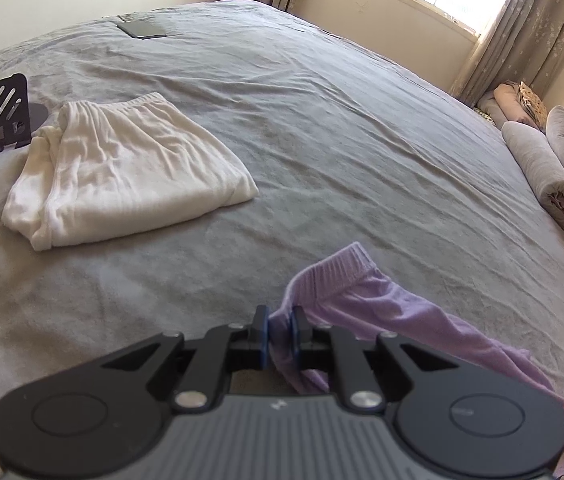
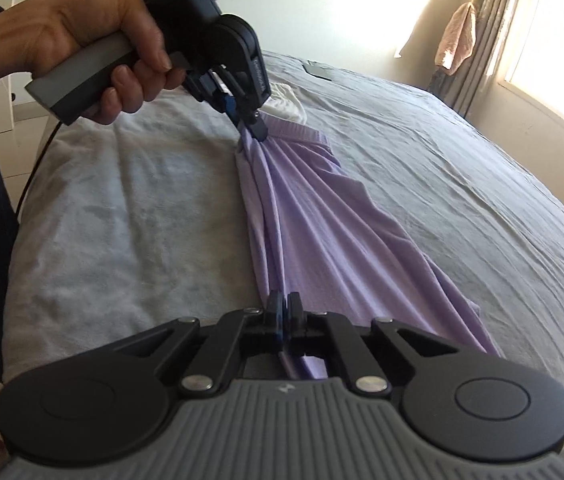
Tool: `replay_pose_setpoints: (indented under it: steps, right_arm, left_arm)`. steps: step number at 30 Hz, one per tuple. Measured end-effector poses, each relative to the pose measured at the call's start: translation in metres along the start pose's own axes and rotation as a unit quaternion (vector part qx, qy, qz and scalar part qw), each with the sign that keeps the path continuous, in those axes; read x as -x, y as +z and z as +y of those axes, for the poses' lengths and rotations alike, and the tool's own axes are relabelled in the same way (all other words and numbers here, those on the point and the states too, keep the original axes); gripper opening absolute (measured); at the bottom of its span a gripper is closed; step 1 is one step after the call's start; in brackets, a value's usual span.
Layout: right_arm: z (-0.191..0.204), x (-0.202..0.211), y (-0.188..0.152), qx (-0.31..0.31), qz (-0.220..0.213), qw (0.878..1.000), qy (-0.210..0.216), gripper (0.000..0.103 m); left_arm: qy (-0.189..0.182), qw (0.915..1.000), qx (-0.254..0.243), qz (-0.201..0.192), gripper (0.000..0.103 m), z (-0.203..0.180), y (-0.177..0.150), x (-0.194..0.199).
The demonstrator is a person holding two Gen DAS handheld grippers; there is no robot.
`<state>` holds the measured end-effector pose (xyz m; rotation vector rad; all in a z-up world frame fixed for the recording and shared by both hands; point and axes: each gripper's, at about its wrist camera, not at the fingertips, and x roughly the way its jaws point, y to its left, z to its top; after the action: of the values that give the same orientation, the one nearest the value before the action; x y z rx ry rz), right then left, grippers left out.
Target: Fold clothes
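A: Why is the lilac garment (image 2: pixel 321 216) being stretched out like that?

B: The left tool (image 2: pixel 256 126) is pinching the fabric beside the ribbed waistband, and the right tool (image 2: pixel 283 312) is clamping the same edge nearer the other end. Both are nearly closed, with cloth bunching between the pads. I'd judge the person is pulling one long edge taut so it can be carried over in a clean fold.

A: Where is it lying?

B: Mostly on the grey bed (image 2: pixel 461 184), with the gripped edge lifting clear and pleats fanning down to the sheet.

A: Any bins or baskets taking the finished pieces?

B: None showing. A folded white garment (image 1: pixel 122 172) is resting directly on the bed, just beside a black stand (image 1: pixel 6 114).
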<state>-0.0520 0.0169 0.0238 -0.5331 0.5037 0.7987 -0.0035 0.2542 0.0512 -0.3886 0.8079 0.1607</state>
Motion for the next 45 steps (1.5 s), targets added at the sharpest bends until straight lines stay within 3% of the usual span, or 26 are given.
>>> replay_pose_setpoints:
  steps: [6,7,8,9,10,13,19,22,24,25,26,29,35,39,45]
  right_arm:
    - [-0.009,0.003,0.001,-0.019,-0.011,1.0,0.006,0.017]
    - [-0.009,0.004,0.001,-0.018,-0.013,1.0,0.007,0.02]
    - [-0.01,0.005,0.001,-0.018,-0.015,1.0,0.008,0.034]
    - [-0.011,0.005,0.001,-0.018,-0.016,1.0,0.008,0.041]
    - [-0.011,0.004,0.001,-0.017,-0.016,1.0,0.005,0.043]
    - [-0.013,-0.001,0.0,-0.015,-0.011,1.0,-0.006,0.043]
    - [-0.027,0.004,0.001,-0.072,-0.03,0.996,0.036,0.043]
    - [-0.031,0.004,0.001,-0.081,-0.029,0.996,0.031,0.043]
    - [-0.03,-0.002,-0.002,-0.075,-0.015,0.997,0.028,0.026]
    - [-0.028,-0.005,-0.004,-0.07,-0.008,0.997,0.029,0.004]
    - [-0.025,-0.006,-0.004,-0.059,-0.005,0.998,0.026,0.001]
    - [-0.015,-0.003,-0.002,-0.026,-0.011,1.0,0.013,0.001]
    - [-0.015,0.008,0.001,-0.028,-0.02,0.999,0.033,0.001]
    - [-0.008,-0.003,-0.005,0.008,-0.01,1.0,-0.014,0.001]
    - [-0.007,-0.002,-0.006,0.02,-0.01,1.0,0.002,0.01]
  left_arm:
    - [0.001,1.0,-0.003,0.002,0.011,-0.001,0.0,-0.001]
    - [0.001,1.0,-0.002,0.002,0.011,-0.001,0.0,-0.001]
    - [0.001,1.0,-0.004,0.002,0.011,-0.001,0.0,-0.001]
    - [0.002,1.0,-0.006,0.002,0.011,-0.002,0.0,-0.001]
    - [0.002,1.0,-0.007,0.002,0.011,-0.003,0.0,-0.001]
    - [0.003,1.0,-0.008,0.002,0.011,-0.003,0.0,-0.001]
    - [0.0,1.0,-0.002,0.003,0.011,-0.001,0.0,-0.001]
    - [0.0,1.0,-0.002,0.004,0.011,-0.001,0.0,-0.001]
    - [0.0,1.0,-0.003,0.004,0.011,-0.001,0.0,-0.001]
    - [0.001,1.0,-0.003,0.004,0.011,-0.001,0.0,-0.001]
    - [0.0,1.0,-0.002,0.004,0.011,-0.001,0.0,-0.001]
    - [-0.001,1.0,0.0,0.004,0.011,0.0,0.0,0.0]
    - [0.0,1.0,0.006,0.002,0.011,0.004,-0.001,0.003]
    - [0.008,1.0,-0.001,0.006,0.011,0.003,-0.002,-0.001]
    - [0.003,1.0,0.002,0.004,0.011,0.005,-0.002,0.002]
